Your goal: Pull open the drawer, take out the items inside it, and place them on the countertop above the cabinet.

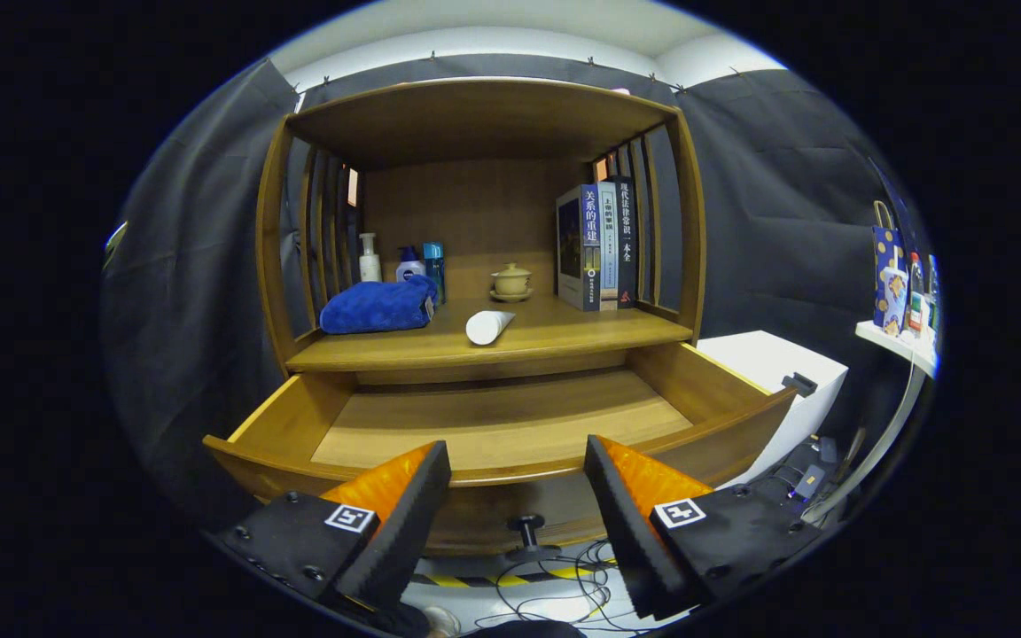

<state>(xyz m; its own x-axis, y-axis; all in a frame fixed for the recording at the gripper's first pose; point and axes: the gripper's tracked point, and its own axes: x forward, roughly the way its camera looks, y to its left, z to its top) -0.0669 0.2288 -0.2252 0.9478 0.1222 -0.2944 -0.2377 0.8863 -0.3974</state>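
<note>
While the gripper (pixel 518 461) is held in front of a wooden cabinet (pixel 484 124), its two fingers are seen spread wide apart, with nothing between them. Just beyond the fingertips, the drawer (pixel 510 416) is seen pulled fully out, and its bare wooden floor is exposed. A dark knob (pixel 526 530) is fixed to the drawer front and is seen between the two fingers, below their tips. Above the drawer, the countertop (pixel 564 332) is found, and on it a white tube (pixel 488 326) is laid on its side near the front edge, roughly in the middle. To the left of the tube, a folded blue towel (pixel 379 306) is placed, and behind the towel three bottles (pixel 404 261) are stood upright against the back. A small lidded cup on a saucer (pixel 511 281) is set at the back centre. On the right side of the countertop, several books (pixel 601 244) are stood upright. To the right of the cabinet, a white box (pixel 776 359) is seen, and cables (pixel 555 589) are spread on the floor below the drawer.
</note>
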